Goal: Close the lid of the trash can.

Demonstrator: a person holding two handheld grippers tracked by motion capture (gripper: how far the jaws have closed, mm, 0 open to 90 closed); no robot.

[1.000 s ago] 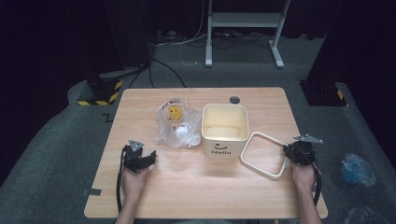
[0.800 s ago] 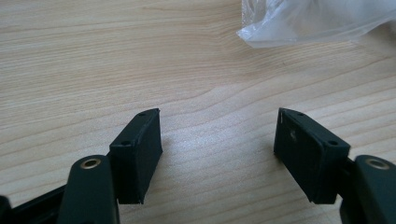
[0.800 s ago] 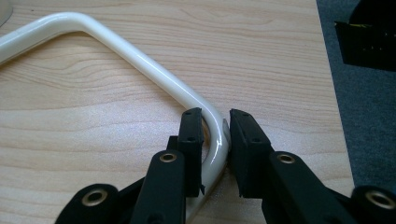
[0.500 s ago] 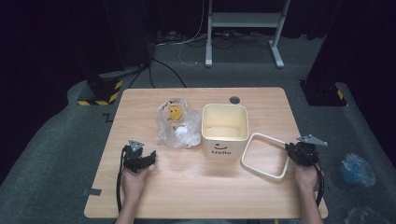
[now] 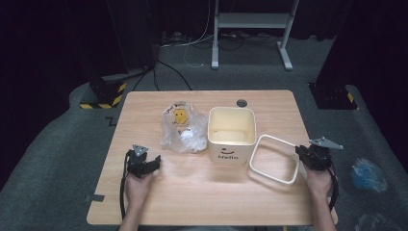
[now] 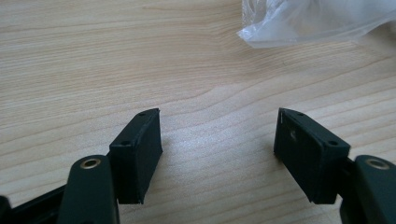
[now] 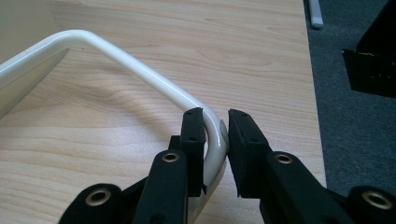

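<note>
Beside bin, frame shifted right, gripped

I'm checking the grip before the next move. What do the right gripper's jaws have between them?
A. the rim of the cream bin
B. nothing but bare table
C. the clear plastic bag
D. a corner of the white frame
D: in the right gripper view, the right gripper has its jaws on either side of a rounded corner of the white frame, pressing on it.
</note>
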